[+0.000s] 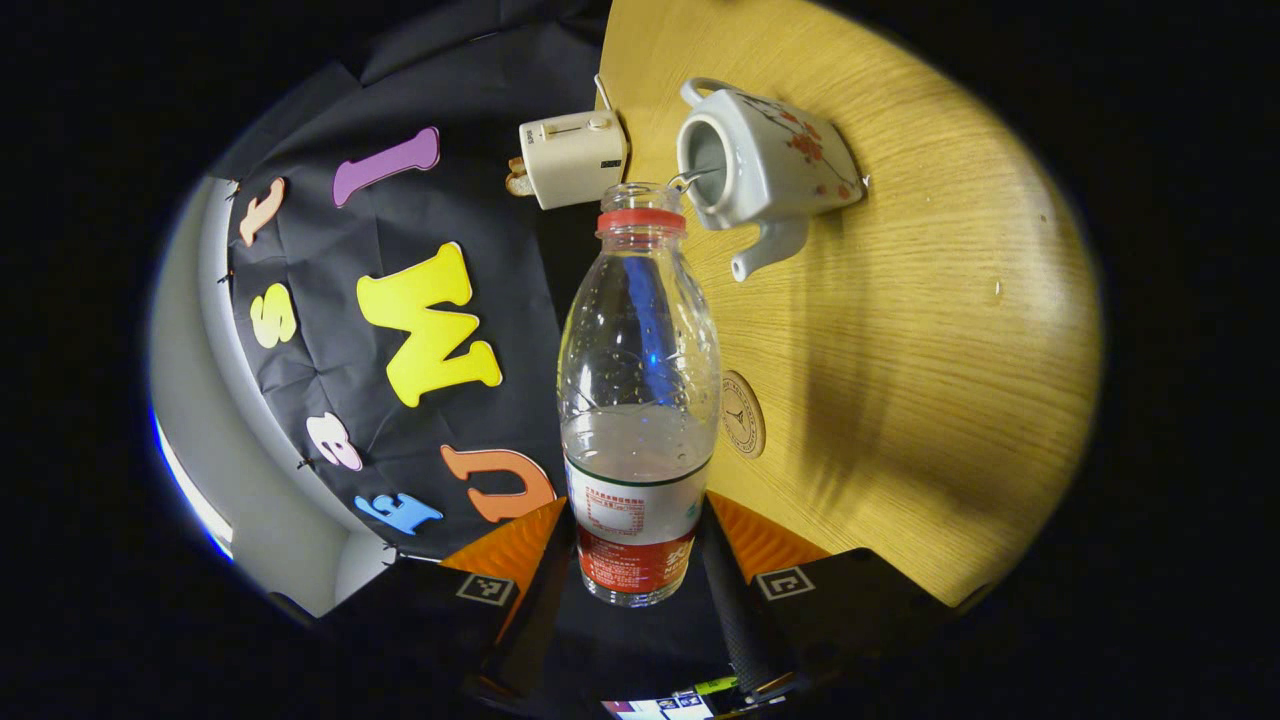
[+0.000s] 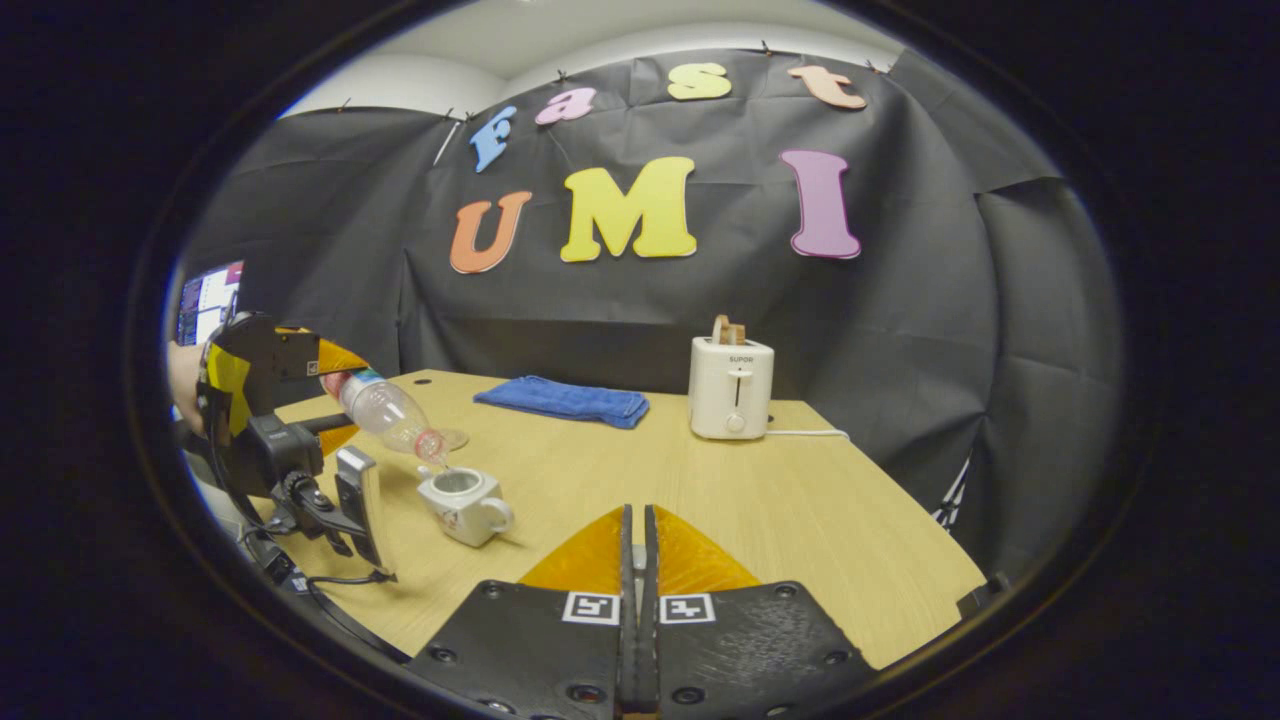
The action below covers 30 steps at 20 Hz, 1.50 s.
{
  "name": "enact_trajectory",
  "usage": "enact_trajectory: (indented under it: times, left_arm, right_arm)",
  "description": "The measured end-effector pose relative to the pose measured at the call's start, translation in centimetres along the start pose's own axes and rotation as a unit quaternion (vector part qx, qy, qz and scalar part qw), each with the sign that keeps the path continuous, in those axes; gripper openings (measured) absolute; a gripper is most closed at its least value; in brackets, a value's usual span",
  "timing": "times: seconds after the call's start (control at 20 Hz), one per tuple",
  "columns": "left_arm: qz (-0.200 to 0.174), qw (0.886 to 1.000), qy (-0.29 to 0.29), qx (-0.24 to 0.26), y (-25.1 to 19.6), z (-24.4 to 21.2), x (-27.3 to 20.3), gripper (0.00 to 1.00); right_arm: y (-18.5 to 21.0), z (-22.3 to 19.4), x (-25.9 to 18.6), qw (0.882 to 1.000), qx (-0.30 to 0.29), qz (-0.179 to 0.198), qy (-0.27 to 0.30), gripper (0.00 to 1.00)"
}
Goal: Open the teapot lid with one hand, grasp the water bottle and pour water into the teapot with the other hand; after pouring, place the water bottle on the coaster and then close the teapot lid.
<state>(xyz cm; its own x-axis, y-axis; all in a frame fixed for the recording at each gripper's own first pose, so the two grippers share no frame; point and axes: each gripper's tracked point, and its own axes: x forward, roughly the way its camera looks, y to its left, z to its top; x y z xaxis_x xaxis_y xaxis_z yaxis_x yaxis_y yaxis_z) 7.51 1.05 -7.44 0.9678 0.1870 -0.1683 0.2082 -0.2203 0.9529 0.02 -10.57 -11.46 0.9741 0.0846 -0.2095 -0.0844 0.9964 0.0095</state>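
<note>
My left gripper [image 1: 640, 530] is shut on the lower part of a clear water bottle [image 1: 640, 400] with a red neck ring and no cap. The bottle is tipped, its mouth right at the open top of the white flowered teapot [image 1: 770, 160], and a thin stream of water crosses into it. A round coaster [image 1: 743, 414] lies on the wooden table beside the bottle. In the right gripper view, the tilted bottle [image 2: 390, 412] hangs over the lidless teapot [image 2: 465, 498] at the far left. My right gripper [image 2: 637, 530] is shut, well away from them, with nothing visible between its fingers.
A white toaster [image 2: 731, 388] with bread in it stands at the table's [image 2: 800, 500] back, its cord trailing right. A folded blue cloth [image 2: 563, 400] lies left of it. The other gripper's housing and cables [image 2: 290, 450] sit at the table's left edge.
</note>
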Motion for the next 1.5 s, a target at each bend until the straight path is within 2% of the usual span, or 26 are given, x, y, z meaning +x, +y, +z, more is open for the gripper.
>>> enact_trajectory:
  times: [0.55,0.8,1.4,1.45,1.5]
  left_arm:
    - [0.033,0.997,0.010,0.068,2.1,0.5,0.3,0.72]
    - [0.032,0.995,0.007,0.093,3.0,0.8,0.4,0.72]
    - [0.038,0.991,0.015,0.126,3.9,1.2,0.4,0.72]
    - [0.038,0.991,0.015,0.126,3.9,1.2,0.5,0.76]
    - [0.038,0.991,0.015,0.127,3.8,1.2,0.4,0.72]
  right_arm:
    - [-0.5,-0.4,-0.4,1.000,0.005,0.002,0.000,0.00]
    - [-1.0,-0.6,-0.6,1.000,0.009,0.000,0.000,0.00]
    - [-1.6,-0.6,-1.2,1.000,0.011,-0.004,-0.005,0.00]
    - [-1.5,-0.6,-1.2,1.000,0.011,-0.004,-0.005,0.00]
    - [-1.5,-0.5,-1.3,1.000,0.010,-0.004,-0.006,0.00]
